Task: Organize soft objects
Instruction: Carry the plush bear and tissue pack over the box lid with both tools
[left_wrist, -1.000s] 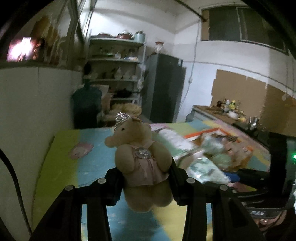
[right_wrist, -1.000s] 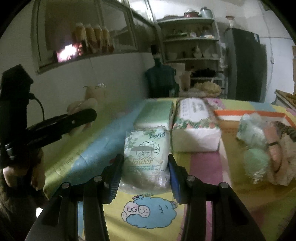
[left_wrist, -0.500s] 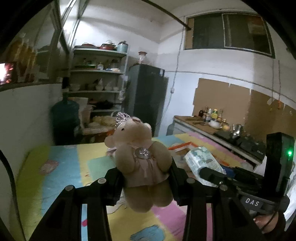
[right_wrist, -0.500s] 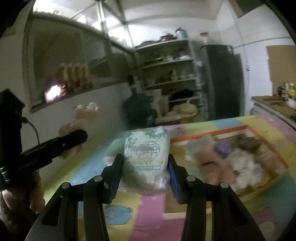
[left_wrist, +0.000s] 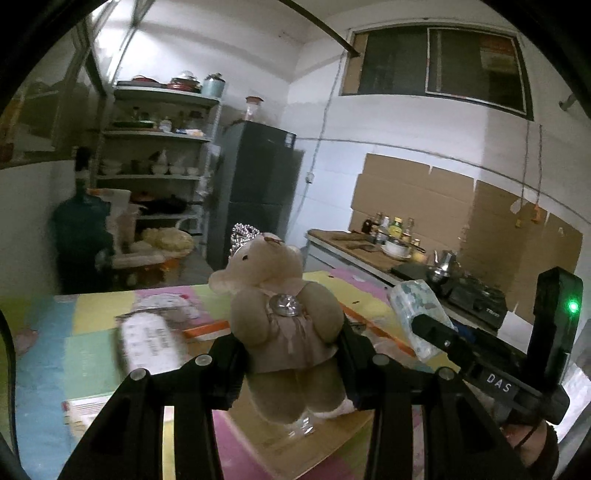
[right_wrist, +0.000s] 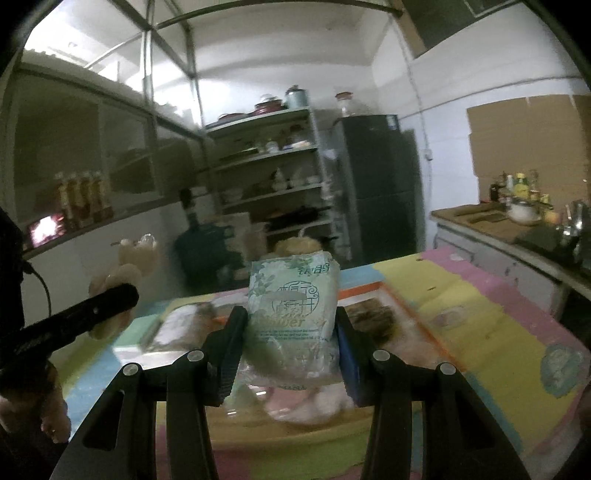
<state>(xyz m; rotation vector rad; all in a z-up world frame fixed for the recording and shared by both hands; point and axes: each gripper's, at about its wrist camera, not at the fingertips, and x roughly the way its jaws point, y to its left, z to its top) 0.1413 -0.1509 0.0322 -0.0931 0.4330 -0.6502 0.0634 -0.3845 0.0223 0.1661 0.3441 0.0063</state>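
A tan teddy bear (left_wrist: 284, 325) in a pink dress with a small silver crown hangs upright in the air, and my left gripper (left_wrist: 290, 354) is shut on its waist. My right gripper (right_wrist: 290, 347) is shut on a clear-wrapped tissue pack (right_wrist: 291, 306) with green print, held above the colourful mat (right_wrist: 491, 317). The right gripper and its pack (left_wrist: 417, 314) show at the right of the left wrist view. At the left of the right wrist view the left gripper's finger (right_wrist: 96, 306) crosses in front of the bear (right_wrist: 129, 266).
An orange-edged tray (right_wrist: 373, 288) with soft items lies on the mat under the pack. A white tissue pack (left_wrist: 147, 343) rests on the mat at left. Shelves (left_wrist: 159, 147), a dark fridge (left_wrist: 258, 192), a water jug (left_wrist: 81, 236) and a cluttered counter (left_wrist: 369, 251) stand behind.
Both grippers have swung right and risen a little with their loads still held. The view has turned from the left wall toward the fridge and the counter; the tray now lies under the pack.
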